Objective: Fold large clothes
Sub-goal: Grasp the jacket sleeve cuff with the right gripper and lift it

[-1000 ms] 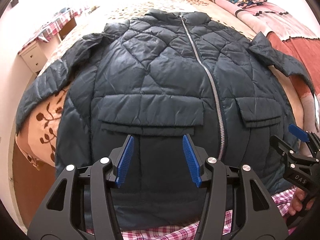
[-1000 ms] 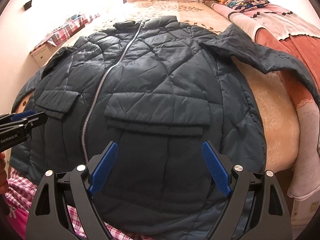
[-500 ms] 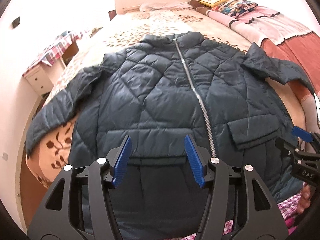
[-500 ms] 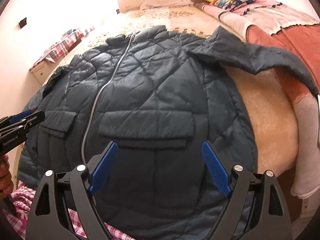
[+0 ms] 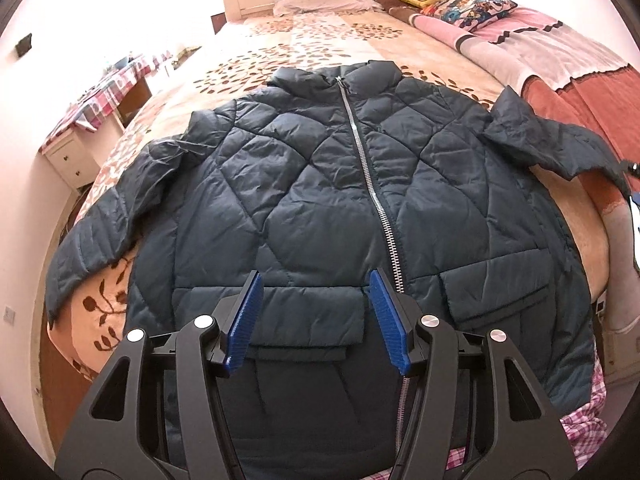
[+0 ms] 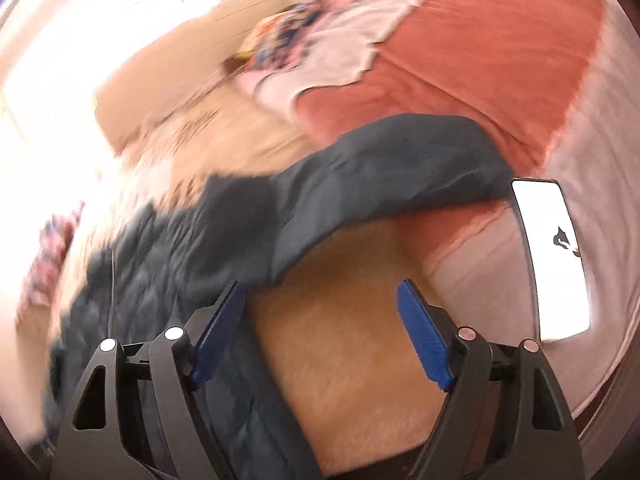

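A dark blue quilted jacket (image 5: pixel 320 208) lies face up on the bed, zipped, both sleeves spread out. My left gripper (image 5: pixel 316 320) hovers open above the left chest pocket flap near the hem, nothing between its blue pads. The right wrist view is blurred and tilted. My right gripper (image 6: pixel 320 332) is over the tan blanket beside the jacket's right sleeve (image 6: pixel 384 172), its jaws closing a little with nothing between them. The sleeve (image 5: pixel 548 144) stretches toward the bed's right edge.
The bed (image 5: pixel 320 44) has a leaf-patterned cover and pillows (image 5: pixel 460 0) at the head. A red and pink blanket (image 6: pixel 460 64) covers its right side. A white phone (image 6: pixel 556 256) lies near the sleeve cuff. A white nightstand (image 5: pixel 68 156) stands at the left.
The right gripper swung far to the right and rolled, from above the jacket's front to beside its right sleeve. The left gripper drew back and up a little, showing more of the jacket.
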Demonstrator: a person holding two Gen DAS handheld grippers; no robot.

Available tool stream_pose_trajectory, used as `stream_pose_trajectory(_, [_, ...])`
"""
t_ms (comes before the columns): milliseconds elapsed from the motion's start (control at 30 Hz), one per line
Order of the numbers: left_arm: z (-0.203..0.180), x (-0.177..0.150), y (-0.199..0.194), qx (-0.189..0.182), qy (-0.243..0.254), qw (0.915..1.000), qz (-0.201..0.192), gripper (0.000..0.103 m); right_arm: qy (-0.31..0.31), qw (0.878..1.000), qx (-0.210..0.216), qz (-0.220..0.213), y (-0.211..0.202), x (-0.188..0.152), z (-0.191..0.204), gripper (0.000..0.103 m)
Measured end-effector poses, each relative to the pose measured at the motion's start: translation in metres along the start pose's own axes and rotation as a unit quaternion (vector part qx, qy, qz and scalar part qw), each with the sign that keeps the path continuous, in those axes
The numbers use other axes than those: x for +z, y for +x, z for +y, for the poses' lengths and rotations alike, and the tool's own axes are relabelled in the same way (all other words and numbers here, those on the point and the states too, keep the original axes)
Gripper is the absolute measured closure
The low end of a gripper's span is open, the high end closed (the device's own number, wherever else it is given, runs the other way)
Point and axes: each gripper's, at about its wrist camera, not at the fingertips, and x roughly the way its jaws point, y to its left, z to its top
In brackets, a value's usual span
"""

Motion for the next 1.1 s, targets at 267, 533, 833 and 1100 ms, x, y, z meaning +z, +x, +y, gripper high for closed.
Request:
stream_pose_trajectory(267, [-0.005, 0.004, 0.005, 0.000, -0.007, 0.9999, 0.009, 0.048, 0.151, 0.986, 0.048, 0.059, 0.048, 0.034, -0.043, 0.029])
stream_pose_trajectory(533, [-0.002, 0.001, 0.004, 0.000, -0.021, 0.9997, 0.015, 0.048, 0.222, 0.974, 0.020, 0.045, 0.079, 0.059, -0.067, 0.055])
stream_pose_trajectory(833, [0.014, -0.003, -0.001, -0.001, -0.031, 0.9995, 0.008, 0.048, 0.060, 0.994, -0.016, -0.089, 0.033, 0.089, -0.012, 0.093])
stream_pose_trajectory(1100, [0.049, -0.014, -0.012, -0.015, -0.062, 0.9977, -0.021, 0.048, -0.208, 0.956, 0.059, -0.199, -0.035, 0.087, 0.157, 0.093])
